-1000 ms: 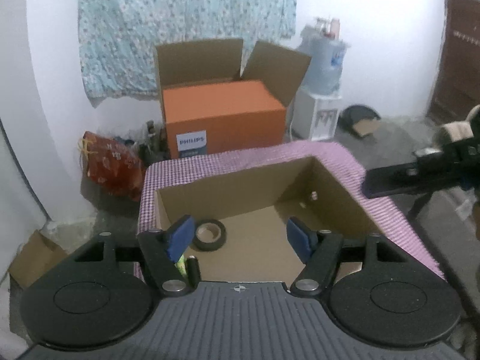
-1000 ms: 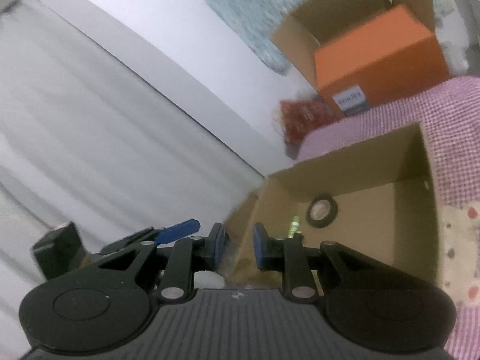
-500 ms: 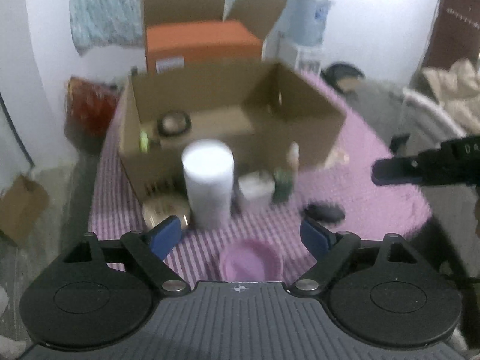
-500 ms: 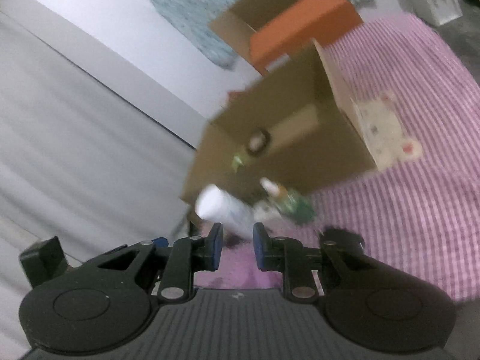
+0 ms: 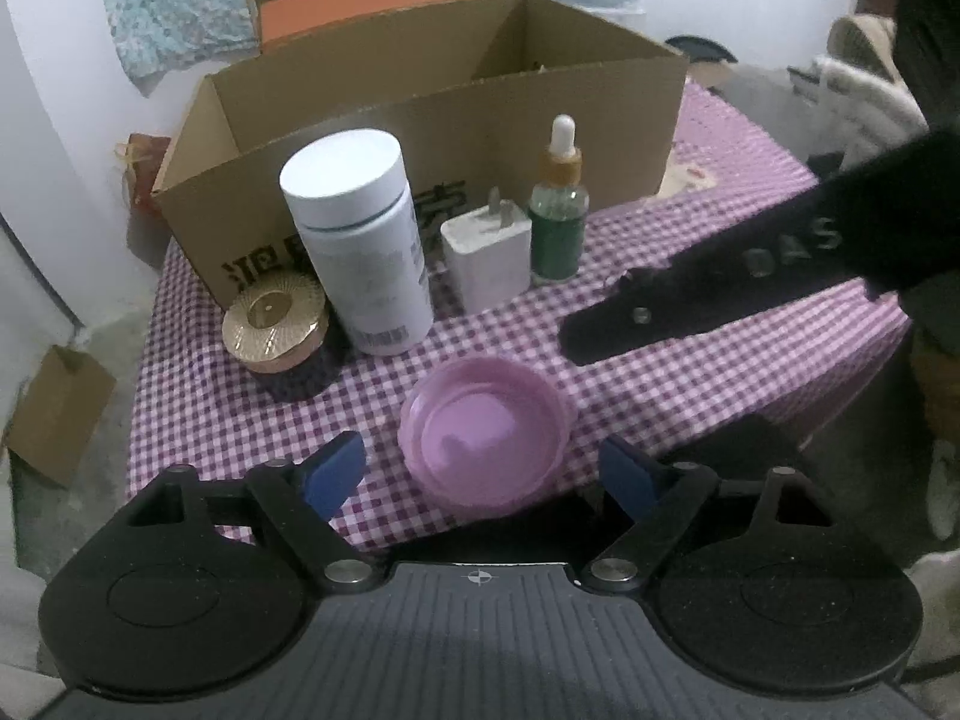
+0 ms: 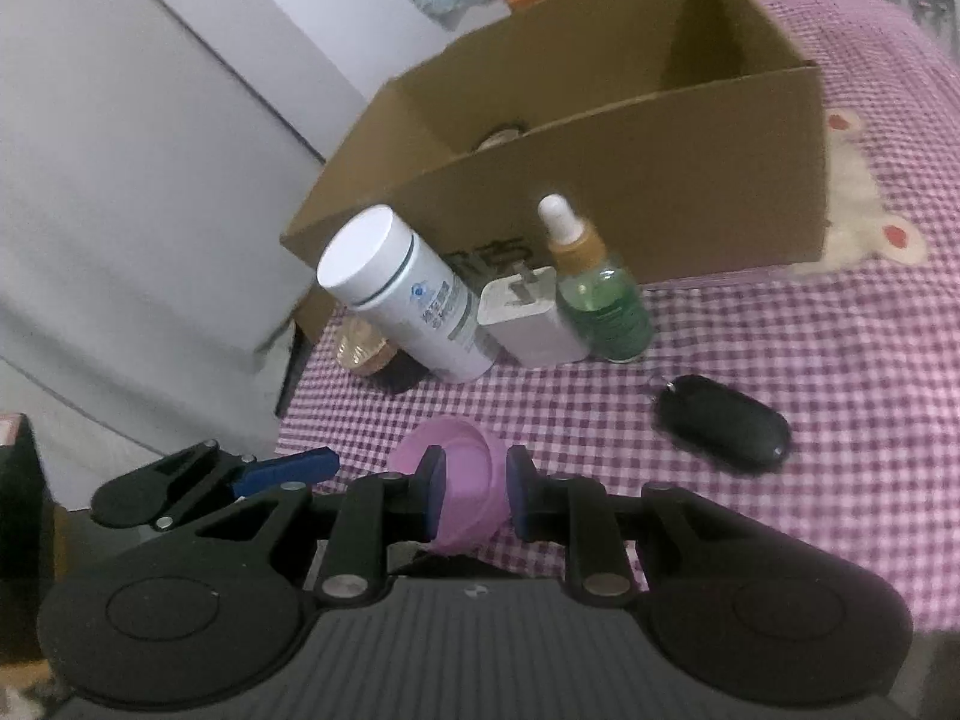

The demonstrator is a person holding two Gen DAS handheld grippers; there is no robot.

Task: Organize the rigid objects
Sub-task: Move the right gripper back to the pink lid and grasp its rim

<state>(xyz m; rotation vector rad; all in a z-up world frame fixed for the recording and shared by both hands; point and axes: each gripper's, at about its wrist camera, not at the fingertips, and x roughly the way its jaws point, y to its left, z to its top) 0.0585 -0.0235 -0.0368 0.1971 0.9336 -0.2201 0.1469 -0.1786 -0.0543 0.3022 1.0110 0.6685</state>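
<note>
One cardboard box (image 5: pixel 420 114) sits on the pink checked cloth (image 5: pixel 690 372), and in front of it stand one white bottle (image 5: pixel 357 234), one white plug (image 5: pixel 486 258), one green dropper bottle (image 5: pixel 558 222) and one gold-lidded jar (image 5: pixel 275 321). Nearer than these lie one pink bowl (image 5: pixel 483 438) and one black key fob (image 6: pixel 720 420). The left gripper (image 5: pixel 483 474) is wide with its jaws closing around the bowl without touching it, and the right gripper (image 6: pixel 474 492) is nearly closed and holds nothing.
</note>
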